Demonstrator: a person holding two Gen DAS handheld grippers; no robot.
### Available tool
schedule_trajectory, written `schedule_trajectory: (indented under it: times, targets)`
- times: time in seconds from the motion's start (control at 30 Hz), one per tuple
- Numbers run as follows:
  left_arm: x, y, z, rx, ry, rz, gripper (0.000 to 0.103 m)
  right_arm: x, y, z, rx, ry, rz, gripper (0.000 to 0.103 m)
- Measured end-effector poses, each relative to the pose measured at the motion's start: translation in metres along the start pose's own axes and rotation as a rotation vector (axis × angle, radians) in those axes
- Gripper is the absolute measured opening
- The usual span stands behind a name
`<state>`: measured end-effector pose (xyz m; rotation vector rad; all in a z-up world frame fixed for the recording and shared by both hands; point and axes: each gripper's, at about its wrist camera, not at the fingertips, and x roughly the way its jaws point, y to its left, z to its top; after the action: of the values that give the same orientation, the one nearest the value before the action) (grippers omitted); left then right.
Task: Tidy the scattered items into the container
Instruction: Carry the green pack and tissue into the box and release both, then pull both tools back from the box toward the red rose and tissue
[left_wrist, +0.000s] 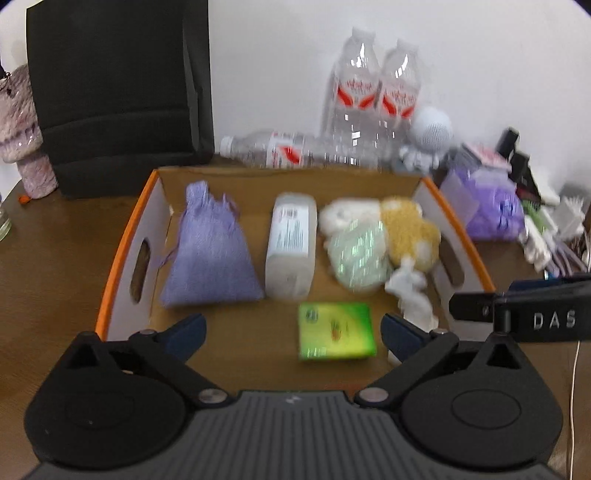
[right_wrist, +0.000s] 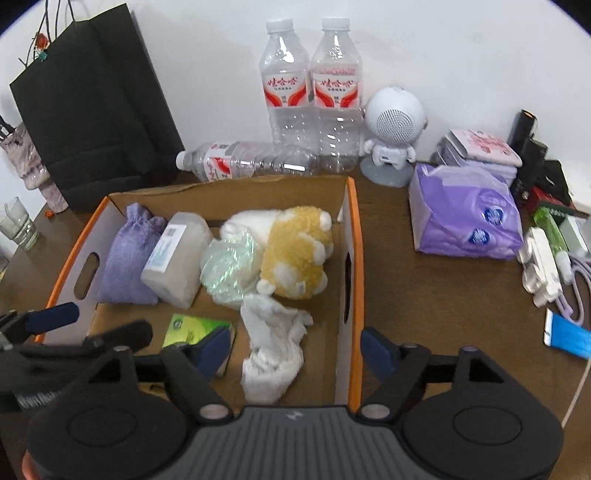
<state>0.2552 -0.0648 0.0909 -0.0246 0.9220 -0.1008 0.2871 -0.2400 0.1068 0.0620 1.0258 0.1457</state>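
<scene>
Cardboard box (right_wrist: 352, 221) w/ orange rim sits on the brown table (right_wrist: 443, 295), cut-out handles in its side walls. Inside, L to R along the back: purple cloth pouch (right_wrist: 127, 258), pale rectangular bottle (right_wrist: 177, 258) lying flat w/ label up, crinkly greenish plastic wrap (right_wrist: 229, 266), yellow & white plush toy (right_wrist: 295, 251). Nearer the front: green packet (right_wrist: 192, 328) flat on the box floor, and a crumpled white tissue (right_wrist: 273, 347) just beside it, touching the plush's lower edge.

Left claw (left_wrist: 293, 332) hovers over the front of the box, jaws wide, nothing between them; green packet (left_wrist: 336, 330) lies below and between its fingers. Left view is motion-blurred. Right claw (right_wrist: 295, 350) also wide and empty, straddling the box's right wall: one finger (right_wrist: 214, 349) over the green packet inside, the other outside over the table. The left claw shows at the left edge of the right view, just beside the right one.

Behind the box: two upright water bottles (right_wrist: 310, 92) side by side, a third bottle (right_wrist: 247, 162) lying down against the box's back wall, a small white robot-shaped speaker (right_wrist: 393, 125), a black paper bag (right_wrist: 92, 122) at back left. Right of the box, well apart from it: purple tissue pack (right_wrist: 465, 214), plus a jumble of chargers and cables (right_wrist: 554, 266) at the table's far right.
</scene>
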Motion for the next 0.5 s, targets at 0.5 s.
schedule_trajectory:
  times: [0.5]
  targets:
    - [-0.07,0.012,-0.018,-0.011,-0.025,0.106,0.103,-0.058,0.032,-0.026,0.0,-0.02,0.061,0.079]
